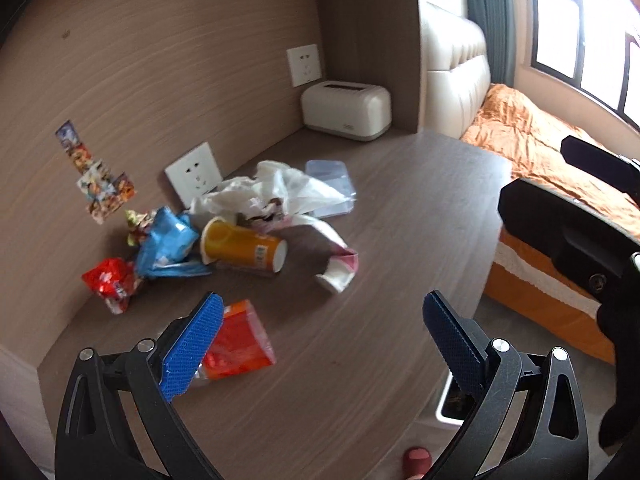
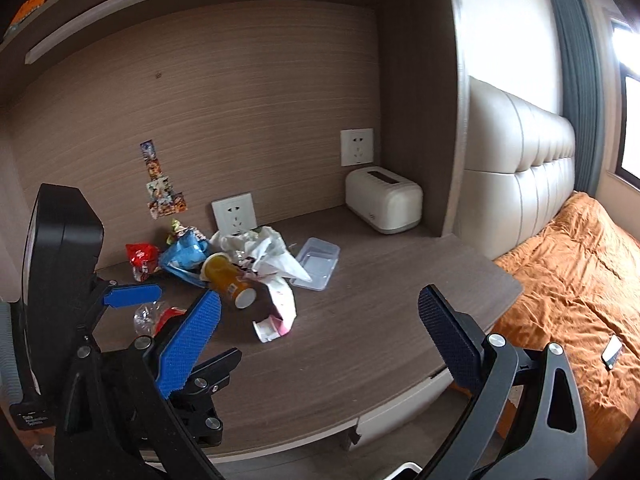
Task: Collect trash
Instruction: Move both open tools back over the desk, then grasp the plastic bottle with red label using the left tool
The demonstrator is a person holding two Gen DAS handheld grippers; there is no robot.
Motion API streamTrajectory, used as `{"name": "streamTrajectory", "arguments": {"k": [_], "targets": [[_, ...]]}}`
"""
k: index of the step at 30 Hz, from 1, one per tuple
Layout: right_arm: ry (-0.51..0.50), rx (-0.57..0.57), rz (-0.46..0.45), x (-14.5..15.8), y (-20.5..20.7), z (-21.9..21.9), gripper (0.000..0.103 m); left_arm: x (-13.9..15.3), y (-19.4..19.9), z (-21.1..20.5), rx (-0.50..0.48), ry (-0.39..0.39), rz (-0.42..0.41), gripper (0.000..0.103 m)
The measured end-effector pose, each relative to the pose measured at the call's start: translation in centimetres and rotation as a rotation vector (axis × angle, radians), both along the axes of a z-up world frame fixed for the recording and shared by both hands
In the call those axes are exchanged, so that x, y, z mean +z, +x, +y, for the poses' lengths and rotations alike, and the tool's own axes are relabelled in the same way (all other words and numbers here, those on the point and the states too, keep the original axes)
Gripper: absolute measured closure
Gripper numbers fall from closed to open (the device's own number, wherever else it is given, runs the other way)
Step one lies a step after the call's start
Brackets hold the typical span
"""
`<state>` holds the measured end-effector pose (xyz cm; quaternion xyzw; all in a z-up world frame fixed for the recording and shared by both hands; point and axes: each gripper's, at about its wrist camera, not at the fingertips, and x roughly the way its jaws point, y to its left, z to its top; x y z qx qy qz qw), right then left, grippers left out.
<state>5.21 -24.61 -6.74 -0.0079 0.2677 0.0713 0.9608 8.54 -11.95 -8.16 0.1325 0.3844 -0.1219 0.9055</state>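
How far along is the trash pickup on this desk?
Nothing looks collected yet. Both tongs, left and right, are open and empty. Still on the desk: yellow cup on its side, white plastic bag, blue wrapper, red wrapper, orange packet nearest the left tongs.

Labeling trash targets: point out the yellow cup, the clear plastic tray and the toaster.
yellow cup [image 1: 240,249], left wrist view, on its side wall
clear plastic tray [image 2: 318,262], right wrist view, on its floor
toaster [image 1: 346,110], left wrist view, on its front face
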Motion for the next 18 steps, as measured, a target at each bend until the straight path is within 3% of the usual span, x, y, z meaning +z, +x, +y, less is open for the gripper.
{"name": "streamTrajectory", "arguments": {"k": [7,14,18], "targets": [[-0.026,0.097,0.047,-2.1,2.8,4.6,0.004,-3.3,1.5,5.4,0.176,0.032,0.009,0.005],[-0.059,0.143,0.109,-4.4,5.5,6.5,0.004,-6.9,3.1,6.7,0.322,0.034,0.032,0.005],[-0.04,0.153,0.147,-5.5,7.0,6.2,0.004,-7.4,4.1,6.9,0.375,0.084,0.011,0.005]]}}
